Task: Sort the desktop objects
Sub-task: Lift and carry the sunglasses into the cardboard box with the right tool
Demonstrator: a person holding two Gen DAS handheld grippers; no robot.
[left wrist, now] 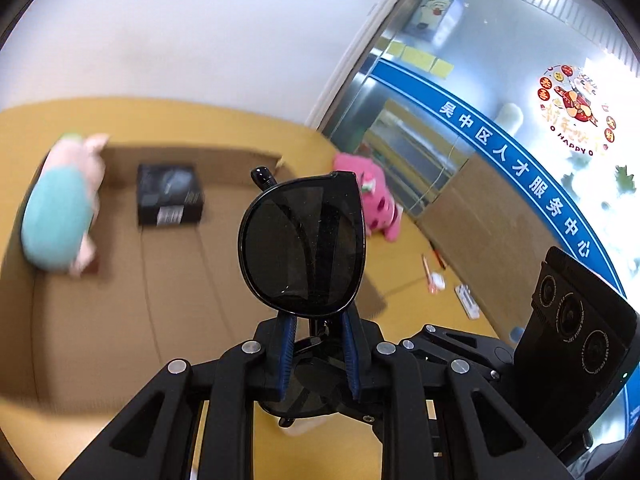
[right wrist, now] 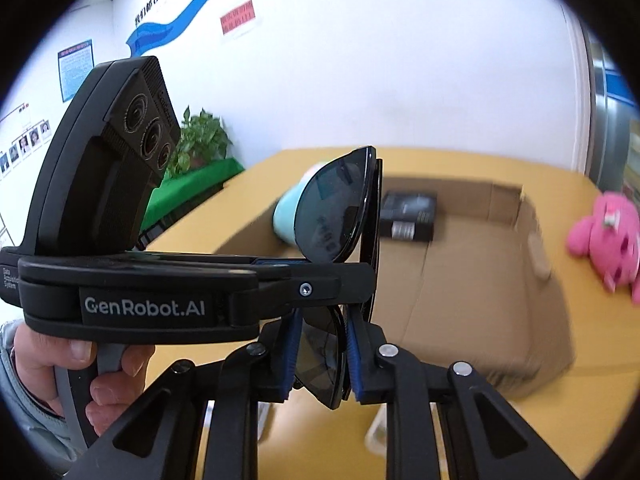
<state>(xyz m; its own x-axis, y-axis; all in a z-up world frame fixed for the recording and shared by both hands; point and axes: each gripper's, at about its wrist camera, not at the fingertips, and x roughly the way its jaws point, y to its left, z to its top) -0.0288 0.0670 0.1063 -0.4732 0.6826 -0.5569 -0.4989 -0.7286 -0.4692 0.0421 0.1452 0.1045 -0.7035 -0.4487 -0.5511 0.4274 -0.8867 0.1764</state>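
Observation:
Both grippers are shut on one pair of folded black sunglasses [left wrist: 304, 240], held in the air above a yellow table [left wrist: 332, 452]. My left gripper [left wrist: 316, 320] clamps the frame near its middle, one lens standing up. In the right wrist view the sunglasses [right wrist: 340, 208] sit edge-on; my right gripper [right wrist: 320, 320] pinches the lower lens, and the left gripper [right wrist: 324, 276] crosses in from the left. An open cardboard box [left wrist: 120, 280] lies beyond, holding a black box [left wrist: 170, 194] and a teal-and-pink plush [left wrist: 60, 208].
A pink plush [left wrist: 376, 204] lies on the table right of the cardboard box [right wrist: 480, 288]. Small items, a red pen [left wrist: 428, 272] and a white strip [left wrist: 467, 301], lie near a cardboard sheet [left wrist: 480, 216] against the glass wall. A green plant [right wrist: 200, 140] stands far left.

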